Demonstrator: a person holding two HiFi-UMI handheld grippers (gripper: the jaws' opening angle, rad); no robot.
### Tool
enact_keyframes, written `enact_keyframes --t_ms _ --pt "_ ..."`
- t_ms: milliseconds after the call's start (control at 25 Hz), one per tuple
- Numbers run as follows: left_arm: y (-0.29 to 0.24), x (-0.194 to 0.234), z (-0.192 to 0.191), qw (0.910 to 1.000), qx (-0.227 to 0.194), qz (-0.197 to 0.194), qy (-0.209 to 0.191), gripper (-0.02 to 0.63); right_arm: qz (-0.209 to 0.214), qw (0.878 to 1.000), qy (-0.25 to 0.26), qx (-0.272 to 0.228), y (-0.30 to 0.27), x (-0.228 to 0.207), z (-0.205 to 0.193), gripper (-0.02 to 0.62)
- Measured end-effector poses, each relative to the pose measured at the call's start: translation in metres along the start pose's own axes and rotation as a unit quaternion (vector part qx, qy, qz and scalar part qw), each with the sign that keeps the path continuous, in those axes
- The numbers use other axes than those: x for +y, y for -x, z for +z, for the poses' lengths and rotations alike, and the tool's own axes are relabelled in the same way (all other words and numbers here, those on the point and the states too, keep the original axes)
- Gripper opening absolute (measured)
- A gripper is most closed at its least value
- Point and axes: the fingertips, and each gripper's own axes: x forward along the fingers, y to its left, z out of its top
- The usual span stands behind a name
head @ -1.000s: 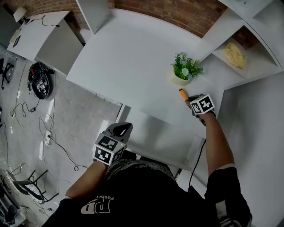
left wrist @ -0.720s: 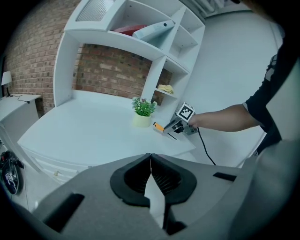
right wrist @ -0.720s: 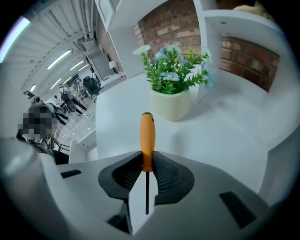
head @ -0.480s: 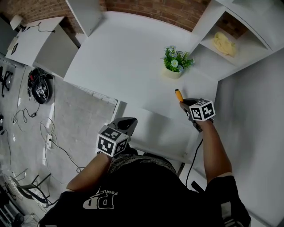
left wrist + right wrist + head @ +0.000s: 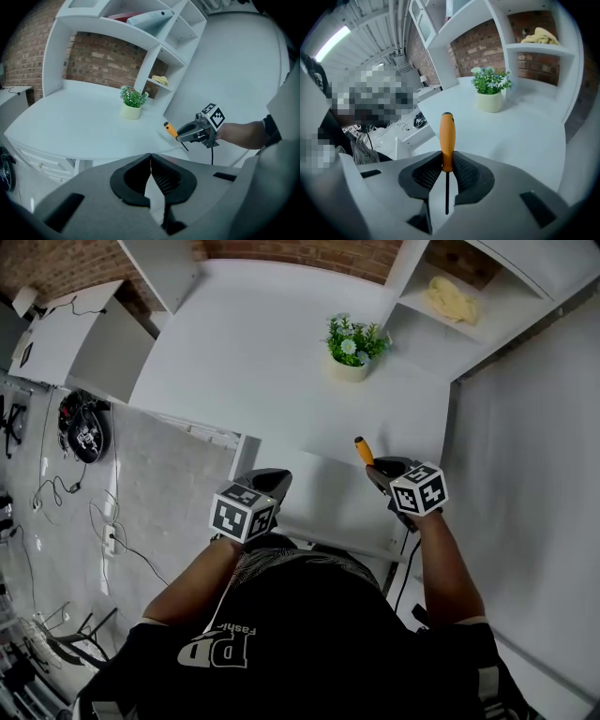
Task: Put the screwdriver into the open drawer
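Note:
The screwdriver (image 5: pixel 362 449) has an orange handle (image 5: pixel 447 136) and a thin dark shaft. My right gripper (image 5: pixel 447 161) is shut on the lower end of that handle, with the handle sticking out forward and the shaft running back between the jaws. In the head view the right gripper (image 5: pixel 378 467) hovers at the desk's front edge, above the right end of the open white drawer (image 5: pixel 323 507). My left gripper (image 5: pixel 265 481) sits at the drawer's left end, shut with nothing in it (image 5: pixel 150 157). The left gripper view also shows the right gripper (image 5: pixel 183 135) carrying the screwdriver (image 5: pixel 170 130).
A small potted plant (image 5: pixel 351 341) stands on the white desk (image 5: pixel 253 352). A yellow cloth (image 5: pixel 450 298) lies in the shelf unit at the back right. A white wall panel (image 5: pixel 525 474) is on the right. Cables and gear (image 5: pixel 82 427) lie on the floor at left.
My right gripper has carried the screwdriver away from the plant, back toward the desk's front edge and the drawer. The left gripper stays at the drawer's left end.

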Motion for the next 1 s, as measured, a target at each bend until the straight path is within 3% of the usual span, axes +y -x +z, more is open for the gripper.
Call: enact_keyframes --t_ms 160,320,560,1000 --pt "-0.001 -0.005 -0.007 0.9999 0.013 -0.007 -0.005 0.018 -0.004 0.999 0.022 0.046 -0.013 0.018 -0.044 0.077" --pt "-0.001 -0.006 -0.018 0.9992 0.031 -0.002 -0.024 0.018 -0.02 0.989 0.088 0.114 -0.031 0.03 -0.094 0.077" --pt "0.005 -0.002 -0.025 0.9991 0.03 0.008 -0.028 0.018 0.007 0.975 0.118 0.189 -0.068 0.047 -0.151 0.077" --pt "0.026 0.023 -0.044 0.9989 0.031 0.033 0.003 0.018 0.019 0.965 0.133 0.224 -0.113 0.056 -0.165 0.077"
